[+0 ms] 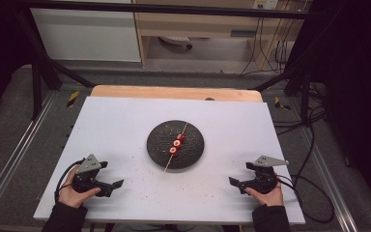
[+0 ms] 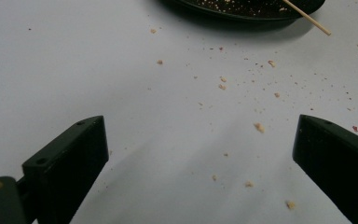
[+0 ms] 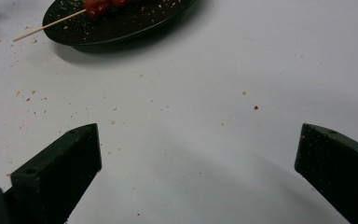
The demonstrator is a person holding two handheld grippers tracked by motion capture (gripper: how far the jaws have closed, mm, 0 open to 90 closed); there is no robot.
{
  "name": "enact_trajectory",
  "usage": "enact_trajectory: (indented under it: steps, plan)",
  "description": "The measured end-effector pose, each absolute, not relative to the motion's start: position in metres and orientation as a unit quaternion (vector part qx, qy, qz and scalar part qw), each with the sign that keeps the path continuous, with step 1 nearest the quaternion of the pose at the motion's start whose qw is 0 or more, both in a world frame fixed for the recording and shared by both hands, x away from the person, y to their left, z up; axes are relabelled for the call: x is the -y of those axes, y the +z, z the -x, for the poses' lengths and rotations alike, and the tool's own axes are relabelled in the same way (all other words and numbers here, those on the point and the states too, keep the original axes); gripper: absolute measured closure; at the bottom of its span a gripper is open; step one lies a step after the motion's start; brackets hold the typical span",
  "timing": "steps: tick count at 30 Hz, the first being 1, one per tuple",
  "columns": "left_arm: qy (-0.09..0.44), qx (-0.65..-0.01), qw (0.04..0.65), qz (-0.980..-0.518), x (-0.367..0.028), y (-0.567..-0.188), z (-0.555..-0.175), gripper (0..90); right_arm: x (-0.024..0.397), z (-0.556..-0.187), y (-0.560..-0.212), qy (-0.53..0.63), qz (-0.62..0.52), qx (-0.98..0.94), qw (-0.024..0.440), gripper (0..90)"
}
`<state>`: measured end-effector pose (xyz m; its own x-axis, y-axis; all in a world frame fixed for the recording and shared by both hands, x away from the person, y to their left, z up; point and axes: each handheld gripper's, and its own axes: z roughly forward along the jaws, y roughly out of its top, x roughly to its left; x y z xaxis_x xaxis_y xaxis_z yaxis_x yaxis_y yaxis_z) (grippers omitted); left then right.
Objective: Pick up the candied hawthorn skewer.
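Note:
A black round plate (image 1: 193, 145) lies in the middle of the white table. Across it rests a thin wooden skewer (image 1: 169, 162) with three red fruit pieces (image 1: 177, 143) threaded on it. My left gripper (image 1: 112, 175) sits low at the near left, held in a hand, jaws open and nothing between them. My right gripper (image 1: 240, 174) mirrors it at the near right, also open and holding nothing. From the left gripper (image 2: 200, 120) I see the plate's rim (image 2: 242, 11) and the skewer's bare end (image 2: 307, 19). From the right gripper (image 3: 199, 127) the plate (image 3: 121, 25), skewer (image 3: 46, 27) and fruit (image 3: 98, 5) lie ahead.
Crumbs (image 2: 259, 127) and red specks (image 3: 256, 108) are scattered on the white board (image 1: 125, 121) between the plate and both grippers. A wooden table edge (image 1: 174, 92) shows behind the board. Black frame bars and cables stand around the table.

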<state>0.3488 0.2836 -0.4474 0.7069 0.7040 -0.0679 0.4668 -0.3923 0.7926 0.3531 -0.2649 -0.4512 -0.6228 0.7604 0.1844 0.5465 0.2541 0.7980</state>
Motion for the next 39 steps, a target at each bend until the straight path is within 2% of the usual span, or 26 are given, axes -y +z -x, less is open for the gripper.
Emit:
enact_trajectory:
  steps: [15, 39]
  plan:
    - [0.139, -0.354, 0.419, -0.825, -0.275, -0.443, -0.346, 3.3, 0.262, -0.353, -0.451, 0.446, -0.416, -0.784, 0.118, 1.6]
    - [0.130, -0.369, 0.410, -0.824, -0.236, -0.424, -0.353, 5.2, 0.260, -0.352, -0.450, 0.444, -0.413, -0.786, 0.122, 1.5]
